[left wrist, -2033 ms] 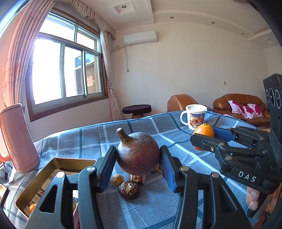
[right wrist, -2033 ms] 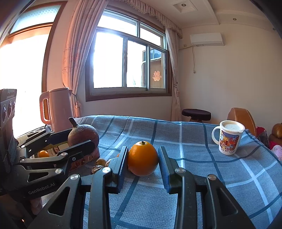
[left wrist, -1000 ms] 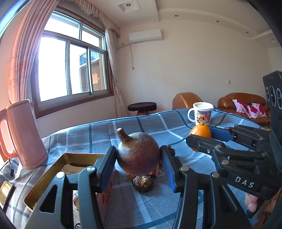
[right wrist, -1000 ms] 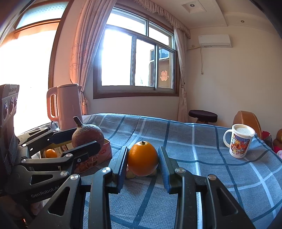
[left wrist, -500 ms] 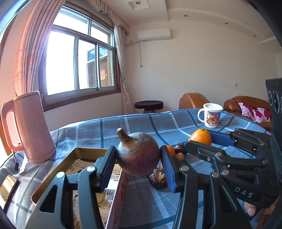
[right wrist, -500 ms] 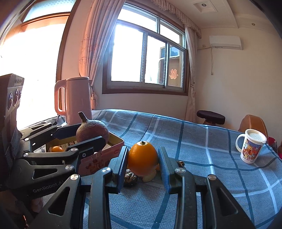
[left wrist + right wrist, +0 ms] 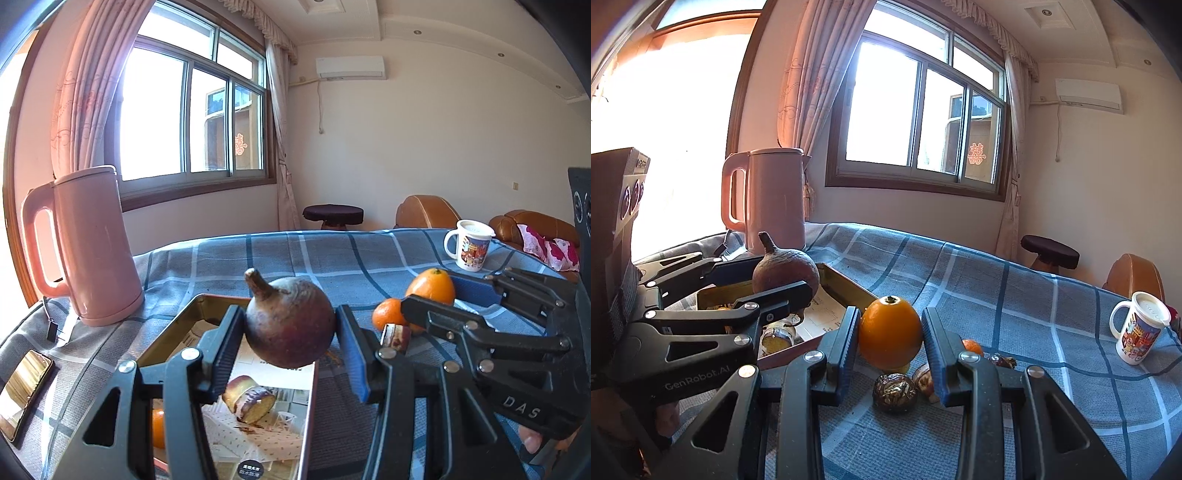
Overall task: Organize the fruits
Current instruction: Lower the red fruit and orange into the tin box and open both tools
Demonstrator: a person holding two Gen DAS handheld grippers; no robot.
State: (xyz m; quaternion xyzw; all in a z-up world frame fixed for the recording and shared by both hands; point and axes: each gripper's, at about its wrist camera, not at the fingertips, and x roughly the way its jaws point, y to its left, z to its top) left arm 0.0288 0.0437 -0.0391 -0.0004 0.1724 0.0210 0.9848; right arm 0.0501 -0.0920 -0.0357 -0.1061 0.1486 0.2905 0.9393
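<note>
Left gripper (image 7: 290,343): held level above the table, pointing forward, its two blue-padded jaws clamped on either side of a round dark purple-brown fruit.
Purple fruit (image 7: 290,321): lifted clear of the table, stem tilted up and to the left, hanging over the near right part of an open metal tin.
Tin (image 7: 207,306): shallow, gold inside, on the blue checked tablecloth (image 7: 332,258); it holds printed paper with a cake picture and a small orange fruit at its near left.
Right gripper (image 7: 890,343): level, beside the left one and to its right, jaws pressed against both sides of an orange.
Orange (image 7: 890,334): raised off the cloth, stem end up, just right of the tin's edge.
Loose fruit: a small tangerine (image 7: 386,314) and a few brown wrinkled pieces (image 7: 894,392) lie on the cloth under and just beyond the right gripper.
Kettle (image 7: 86,247): pink, upright, behind the tin on the left.
Mug (image 7: 468,249): white with a colourful print, lidded, far right of the table.
Phone (image 7: 24,391): flat at the table's left edge.
</note>
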